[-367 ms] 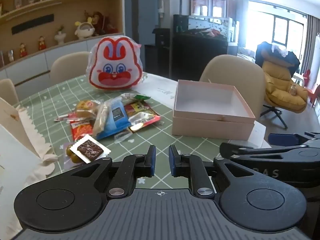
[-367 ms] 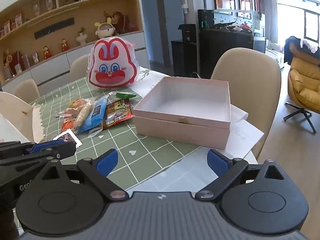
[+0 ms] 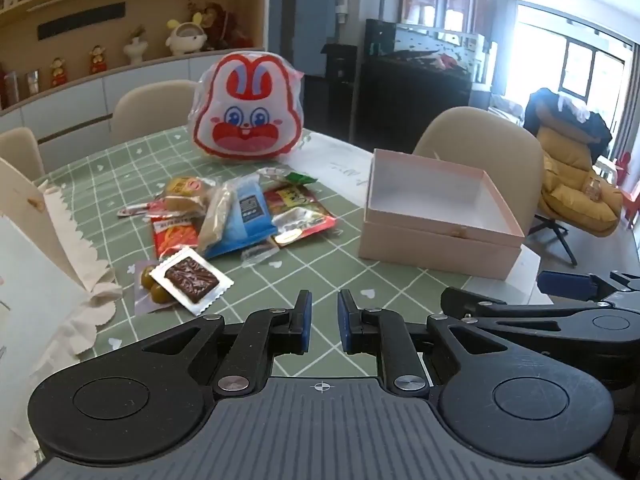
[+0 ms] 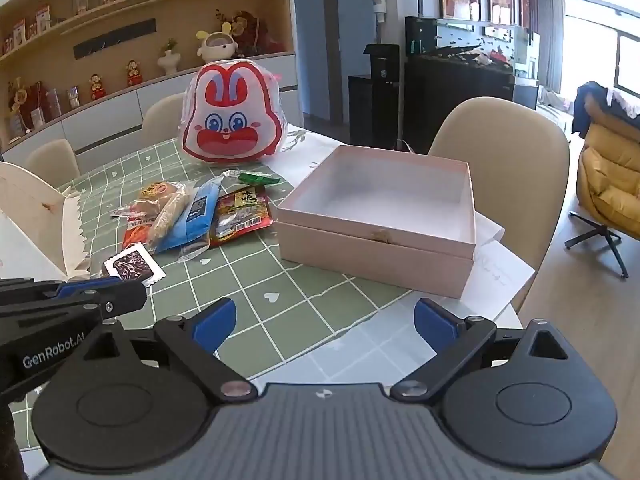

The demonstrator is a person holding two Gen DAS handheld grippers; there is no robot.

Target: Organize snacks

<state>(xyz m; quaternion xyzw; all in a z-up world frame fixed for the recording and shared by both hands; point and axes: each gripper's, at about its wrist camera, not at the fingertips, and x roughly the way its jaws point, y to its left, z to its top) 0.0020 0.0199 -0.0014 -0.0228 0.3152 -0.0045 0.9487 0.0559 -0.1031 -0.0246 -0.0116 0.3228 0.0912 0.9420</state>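
Green checked tablecloth (image 3: 328,276): left tool (image 3: 324,322) narrowly parted, empty; right tool (image 4: 324,322) wide, empty.

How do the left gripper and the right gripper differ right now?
The left gripper has its jaws nearly together, with a narrow gap; the right gripper has its jaws spread wide. The left gripper sits nearer the snack pile; the right gripper sits nearer the pink box. Both hold nothing, have blue pads and hover above the green checked tablecloth.
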